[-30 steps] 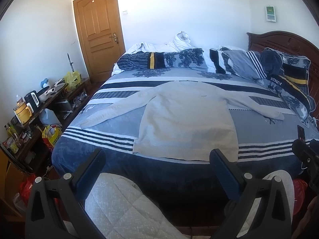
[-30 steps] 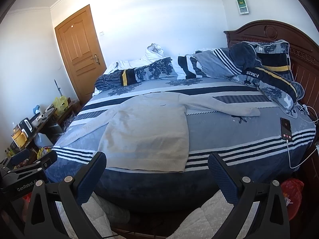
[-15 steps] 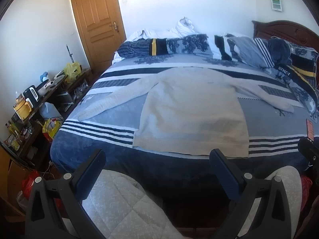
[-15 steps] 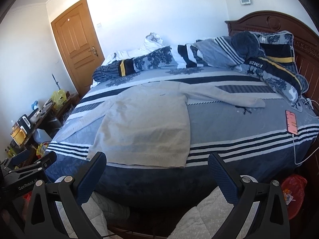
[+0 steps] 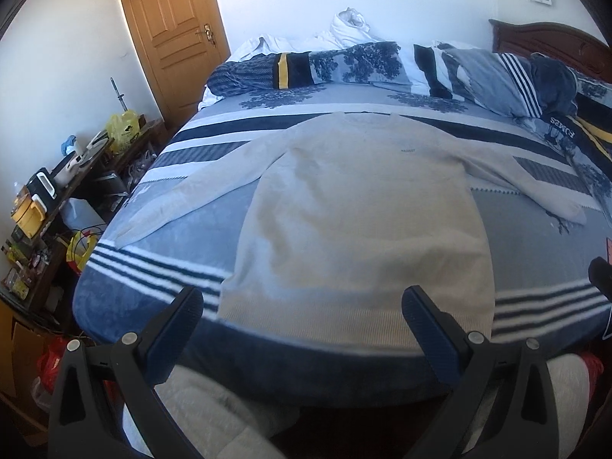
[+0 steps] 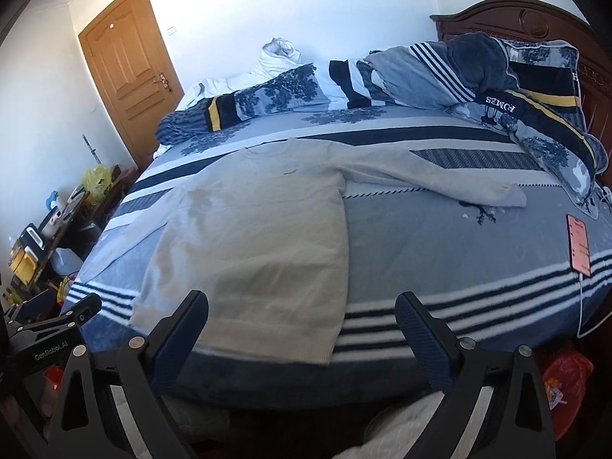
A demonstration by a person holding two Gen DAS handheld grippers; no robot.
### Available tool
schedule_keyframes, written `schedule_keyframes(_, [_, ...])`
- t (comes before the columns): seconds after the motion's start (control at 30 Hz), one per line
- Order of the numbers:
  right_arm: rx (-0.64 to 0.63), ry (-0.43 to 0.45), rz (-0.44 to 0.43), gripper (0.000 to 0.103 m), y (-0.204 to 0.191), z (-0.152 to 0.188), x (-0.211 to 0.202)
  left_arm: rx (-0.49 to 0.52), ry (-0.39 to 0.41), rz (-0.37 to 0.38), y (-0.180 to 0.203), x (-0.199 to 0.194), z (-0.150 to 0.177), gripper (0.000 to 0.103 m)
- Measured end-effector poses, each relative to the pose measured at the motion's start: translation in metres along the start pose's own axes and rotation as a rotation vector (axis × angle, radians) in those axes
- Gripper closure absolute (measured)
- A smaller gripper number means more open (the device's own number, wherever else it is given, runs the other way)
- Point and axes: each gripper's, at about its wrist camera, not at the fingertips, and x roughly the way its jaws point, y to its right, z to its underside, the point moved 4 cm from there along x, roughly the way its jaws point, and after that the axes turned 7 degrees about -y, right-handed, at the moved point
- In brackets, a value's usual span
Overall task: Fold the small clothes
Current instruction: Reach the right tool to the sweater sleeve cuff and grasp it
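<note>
A cream long-sleeved sweater [image 5: 363,222] lies flat on the bed, hem toward me, both sleeves spread out to the sides; it also shows in the right wrist view [image 6: 252,244]. My left gripper [image 5: 304,313] is open and empty, held just before the bed's near edge at the sweater's hem. My right gripper [image 6: 302,317] is open and empty, near the hem's right corner. The left gripper's body shows at the left edge of the right wrist view [image 6: 49,336].
The bed [image 5: 153,283] has a blue striped cover. Rolled bedding and pillows [image 5: 382,65] lie along its far side. A phone [image 6: 579,244] on a cable lies at the right edge. A cluttered side table [image 5: 46,199] stands left. A wooden door [image 5: 172,34] is behind.
Both grippers have moved forward toward the bed. The sweater's hem now lies close in front of the fingertips. The sweater has not moved.
</note>
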Motion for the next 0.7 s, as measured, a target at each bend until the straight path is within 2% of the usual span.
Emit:
schedule_keyframes(0.27, [0.003,-0.002,0.021,0.003,0.009,-0.046,0.036,-0.009,-0.013,0.001,0.007,0.027,-0.03,0.0])
schedule_keyframes(0.47, [0.001,0.009,0.017,0.003,0.011,-0.063,0.053,-0.01,-0.027,0.027,0.014,0.039,-0.043,0.0])
schedule_keyframes(0.6, [0.101,-0.014,-0.02,0.003,0.054,-0.083,0.078,0.045,-0.006,0.081,0.052,0.044,-0.061,0.0])
schedule_keyframes(0.7, [0.116,-0.011,0.011,0.003,0.103,-0.101,0.096,0.109,-0.017,0.159,0.103,0.057,-0.074,0.0])
